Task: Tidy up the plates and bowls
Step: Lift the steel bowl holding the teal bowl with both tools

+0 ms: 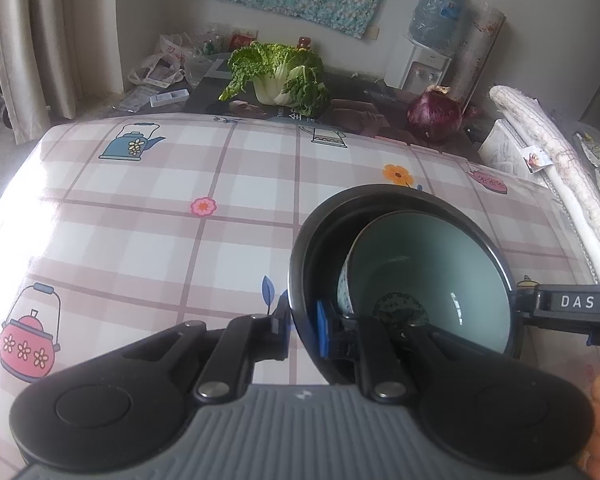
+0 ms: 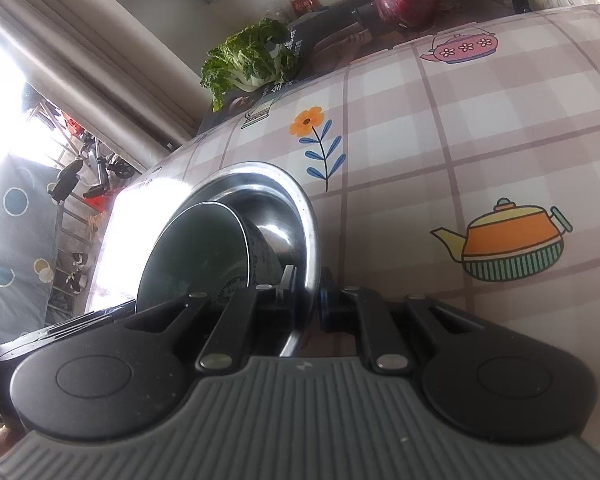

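My L claw (image 1: 303, 330) & R claw (image 2: 307, 300) both clamp the steel bowl (image 2: 296, 204) rim, green bowl (image 1: 432, 264) tilted inside between them.

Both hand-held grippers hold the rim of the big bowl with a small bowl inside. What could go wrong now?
1. The small bowl leans tilted inside the big bowl; it could slide or clatter if the load tips.
2. The left hand-held gripper and right hand-held gripper pinch only the thin rim, so one could slip.

Left gripper (image 1: 303, 330) clamped on black bowl (image 1: 328, 216), teal bowl (image 1: 428, 264) inside
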Motion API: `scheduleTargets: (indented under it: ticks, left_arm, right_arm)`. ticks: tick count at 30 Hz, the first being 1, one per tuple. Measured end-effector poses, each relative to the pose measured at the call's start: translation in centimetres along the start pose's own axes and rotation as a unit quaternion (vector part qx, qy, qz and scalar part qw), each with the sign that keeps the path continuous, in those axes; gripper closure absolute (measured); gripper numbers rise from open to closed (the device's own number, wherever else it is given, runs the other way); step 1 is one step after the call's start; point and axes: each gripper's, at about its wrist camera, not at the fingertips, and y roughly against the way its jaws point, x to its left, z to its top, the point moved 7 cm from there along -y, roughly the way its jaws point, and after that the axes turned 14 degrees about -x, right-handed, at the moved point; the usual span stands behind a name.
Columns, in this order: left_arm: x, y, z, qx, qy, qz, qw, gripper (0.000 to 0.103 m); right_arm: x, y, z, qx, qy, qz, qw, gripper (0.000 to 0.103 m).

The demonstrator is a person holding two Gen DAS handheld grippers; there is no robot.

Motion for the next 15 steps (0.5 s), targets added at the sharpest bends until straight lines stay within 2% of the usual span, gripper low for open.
scheduleTargets:
  ticks: [15]
  left_arm:
    - [0.22,0.16,0.16,-0.004,0.003,0.006,1.0000,0.090]
  right_arm:
    - [0.33,-0.24,-0.08,0.003,0.012,0.003,1.000,0.093]
